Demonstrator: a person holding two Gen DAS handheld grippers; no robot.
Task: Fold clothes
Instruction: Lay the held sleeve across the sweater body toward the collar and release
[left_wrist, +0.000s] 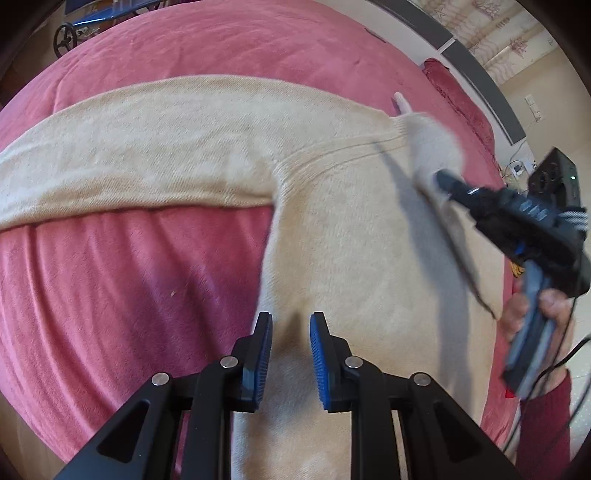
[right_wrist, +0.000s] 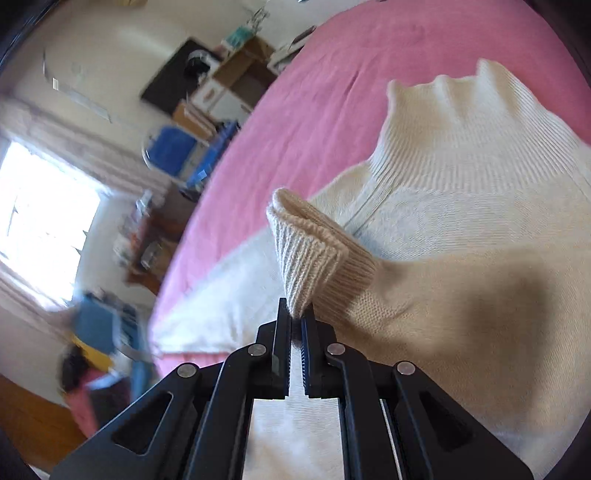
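A cream knit sweater (left_wrist: 351, 236) lies spread on a pink bed cover (left_wrist: 129, 288). One sleeve (left_wrist: 129, 162) stretches out to the left across the cover. My left gripper (left_wrist: 290, 320) hovers low over the sweater's side edge, open, its blue pads apart with nothing pinched. My right gripper (left_wrist: 441, 179), blurred at the right in a person's hand (left_wrist: 532, 306), holds the other sleeve above the sweater's body. In the right wrist view my right gripper (right_wrist: 297, 314) is shut on the ribbed cuff (right_wrist: 310, 254), and the ribbed high collar (right_wrist: 443, 122) lies beyond on the bed cover (right_wrist: 295, 122).
A red pillow (left_wrist: 461, 99) lies at the bed's far right corner. Past the bed's edge stand shelves and boxes (right_wrist: 221, 85), blue crates (right_wrist: 177, 151), a bright window (right_wrist: 44, 206) and a wheeled cart (left_wrist: 66, 37). A cable (left_wrist: 554, 369) hangs by the person's red sleeve (left_wrist: 543, 424).
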